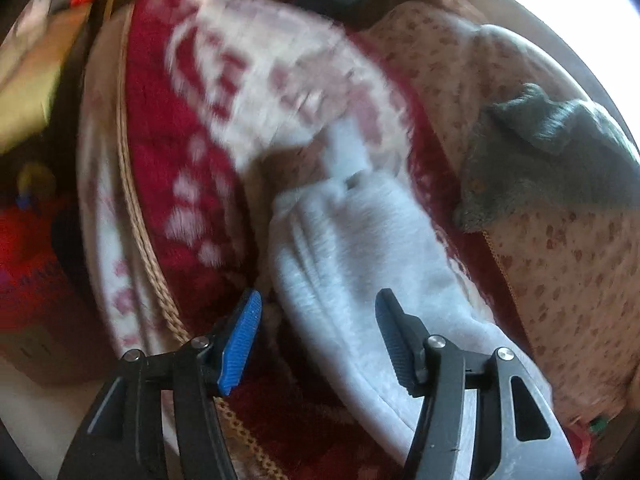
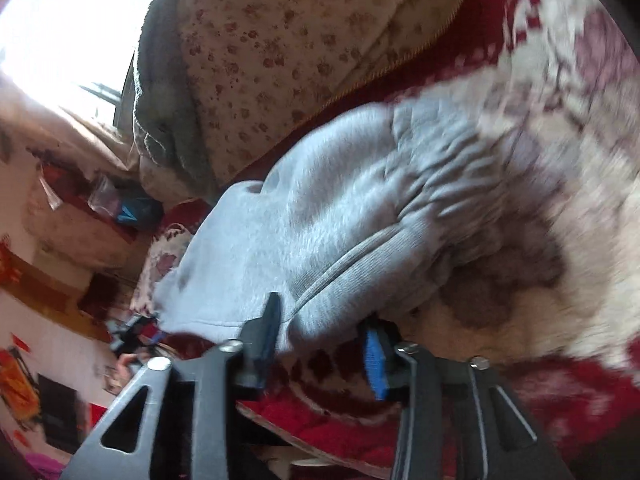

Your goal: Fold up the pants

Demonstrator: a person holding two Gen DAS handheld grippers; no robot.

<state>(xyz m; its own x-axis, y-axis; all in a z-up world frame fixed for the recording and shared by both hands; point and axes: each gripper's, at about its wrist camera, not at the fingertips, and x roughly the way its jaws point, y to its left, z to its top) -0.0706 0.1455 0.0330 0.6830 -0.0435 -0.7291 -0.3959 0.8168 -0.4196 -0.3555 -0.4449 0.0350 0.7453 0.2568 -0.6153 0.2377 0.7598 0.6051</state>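
The pants (image 1: 360,248) are lying bunched on the blanket (image 1: 168,128), directly ahead of both grippers. The left gripper (image 1: 318,336) and right gripper (image 2: 320,332) are standing half open, gripping nothing. The fold looks just released; next comes regrasping an edge.

Both grippers angled downward at the pants (image 1: 360,248), jaws parted.

Left gripper (image 1: 318,312): jaws apart, straddling the pants' near edge, fabric between the pads but not pinched. Right gripper (image 2: 324,328): jaws apart just at the pants' lower hem, cloth lying between the fingers, unclamped. Frames blurred.
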